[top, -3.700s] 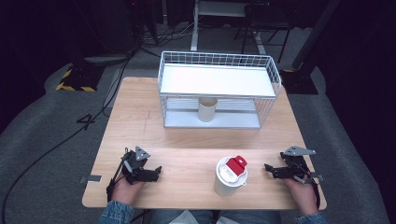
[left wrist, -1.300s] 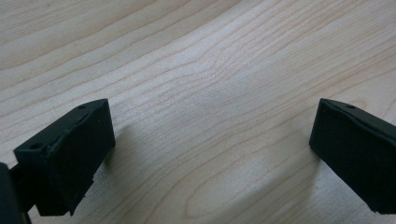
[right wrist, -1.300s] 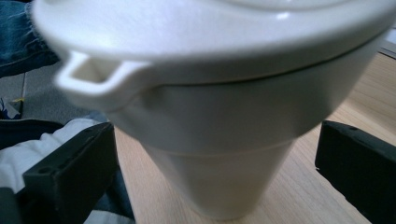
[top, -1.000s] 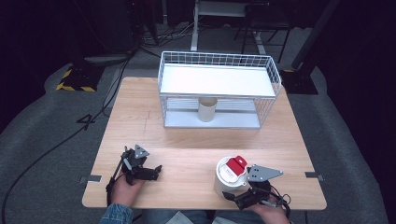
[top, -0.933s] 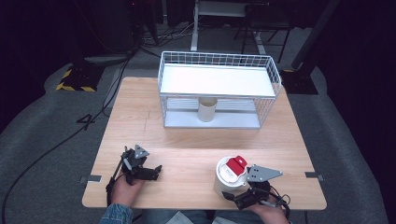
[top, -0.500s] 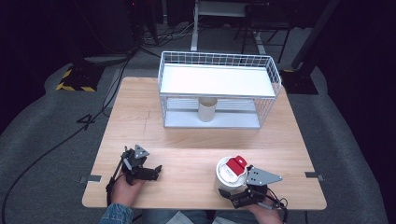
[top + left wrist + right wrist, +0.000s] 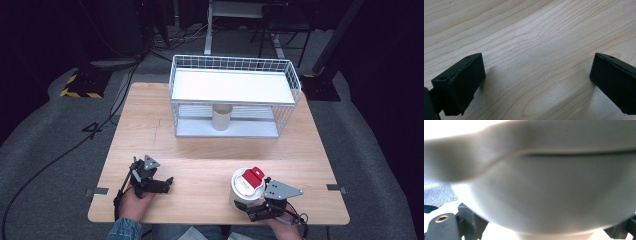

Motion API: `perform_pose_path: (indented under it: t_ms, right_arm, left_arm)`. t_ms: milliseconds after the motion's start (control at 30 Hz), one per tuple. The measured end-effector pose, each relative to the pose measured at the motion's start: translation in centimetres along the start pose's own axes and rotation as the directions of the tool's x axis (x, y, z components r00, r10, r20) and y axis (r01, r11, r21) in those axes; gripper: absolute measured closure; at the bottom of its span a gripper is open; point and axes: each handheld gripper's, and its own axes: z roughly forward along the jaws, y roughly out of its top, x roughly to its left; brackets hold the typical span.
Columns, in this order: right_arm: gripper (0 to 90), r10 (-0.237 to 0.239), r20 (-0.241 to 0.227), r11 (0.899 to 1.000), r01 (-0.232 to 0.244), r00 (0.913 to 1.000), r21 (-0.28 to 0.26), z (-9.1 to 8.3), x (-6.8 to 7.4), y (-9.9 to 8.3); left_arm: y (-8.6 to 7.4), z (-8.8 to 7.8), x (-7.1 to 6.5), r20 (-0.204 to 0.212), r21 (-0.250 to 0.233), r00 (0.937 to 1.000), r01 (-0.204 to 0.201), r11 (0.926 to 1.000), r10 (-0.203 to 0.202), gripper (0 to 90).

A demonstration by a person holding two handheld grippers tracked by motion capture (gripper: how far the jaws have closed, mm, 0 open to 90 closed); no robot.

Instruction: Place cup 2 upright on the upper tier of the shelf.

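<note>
A white tub (image 7: 246,192) with a red flap on its lid (image 7: 254,176) stands near the table's front edge, right of the middle. My right gripper (image 7: 254,214) sits low against the tub's near side. In the right gripper view the tub's wall (image 7: 544,187) is close and blurred, and the right gripper (image 7: 531,231) is open, one jaw at each bottom corner beside the tub's base. Whether they touch it is unclear. My left gripper (image 7: 161,184) rests on the wood at the front left, and in its own view the left gripper (image 7: 536,82) is open over bare table.
A white wire rack (image 7: 232,86) with a flat shelf stands at the back of the wooden table (image 7: 200,150). A beige cylinder (image 7: 222,117) stands upright under the shelf. Dark floor and cables surround the table.
My right gripper has come from the front right edge to the tub's near side and crept left under it. The tub and the left gripper have stayed put.
</note>
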Motion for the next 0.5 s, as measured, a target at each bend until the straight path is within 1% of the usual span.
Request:
perform_pose_path:
  t_ms: [267,500]
  right_arm:
    - [12.8,-0.002,-0.001,1.0,0.002,1.0,0.002,-0.03,-0.02,0.03]
    - [13.1,-0.008,-0.004,1.0,0.008,1.0,-0.01,0.02,0.13,-0.01]
  left_arm:
    - [0.0,0.0,0.0,0.001,0.0,1.0,0.0,1.0,0.0,0.6]
    - [0.0,0.0,0.0,0.0,0.0,1.0,0.0,1.0,0.0,0.6]
